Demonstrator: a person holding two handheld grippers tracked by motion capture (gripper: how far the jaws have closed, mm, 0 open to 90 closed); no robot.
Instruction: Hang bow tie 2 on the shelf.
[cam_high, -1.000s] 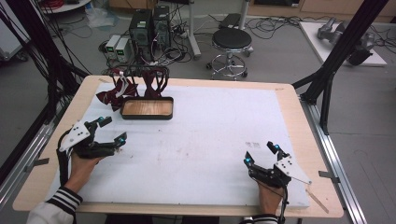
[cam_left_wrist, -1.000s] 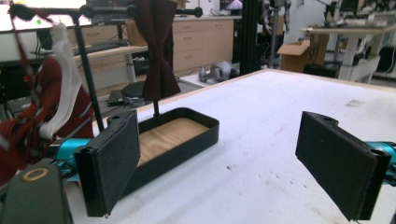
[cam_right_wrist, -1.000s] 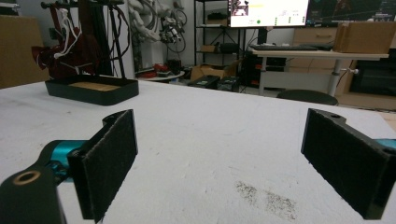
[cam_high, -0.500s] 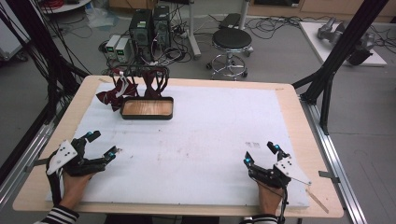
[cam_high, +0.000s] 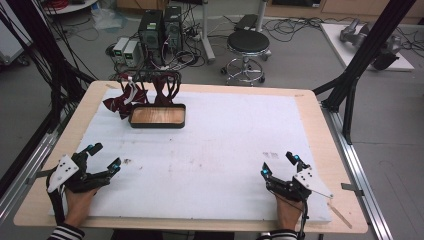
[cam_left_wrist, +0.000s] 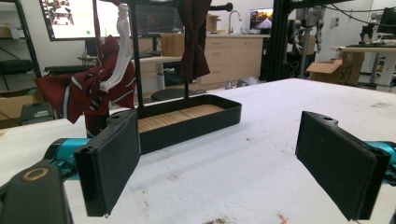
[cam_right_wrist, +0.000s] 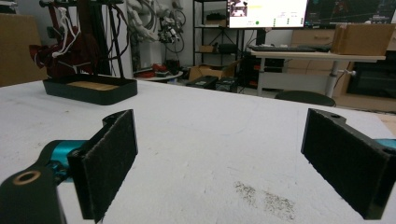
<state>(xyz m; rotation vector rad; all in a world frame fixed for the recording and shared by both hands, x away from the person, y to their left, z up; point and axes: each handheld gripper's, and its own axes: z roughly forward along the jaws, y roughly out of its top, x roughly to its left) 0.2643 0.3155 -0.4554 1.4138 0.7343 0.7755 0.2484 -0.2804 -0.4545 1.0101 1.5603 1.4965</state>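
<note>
Left tongs (cam_high: 104, 157) drawn back, near table edge (cam_high: 30, 200)

Bench (cam_high: 320, 125): light wood rim, covered by a white sheet (cam_high: 225, 145) with faint brown stains. Tray (cam_high: 157, 116), far left: black walls, wood-grain floor. Cloth (cam_left_wrist: 88, 91) hung behind it: dark red with white stripes, tied with white cord. Both grippers' jaws: black pads, teal tips, grey plates. Sleeves: black-and-white striped.

No legible text, label, brand, number or sign is present. The monitor (cam_right_wrist: 267, 13) in the right gripper view displays interface content too small to read; the screen (cam_left_wrist: 70, 17) in the left gripper view likewise.
</note>
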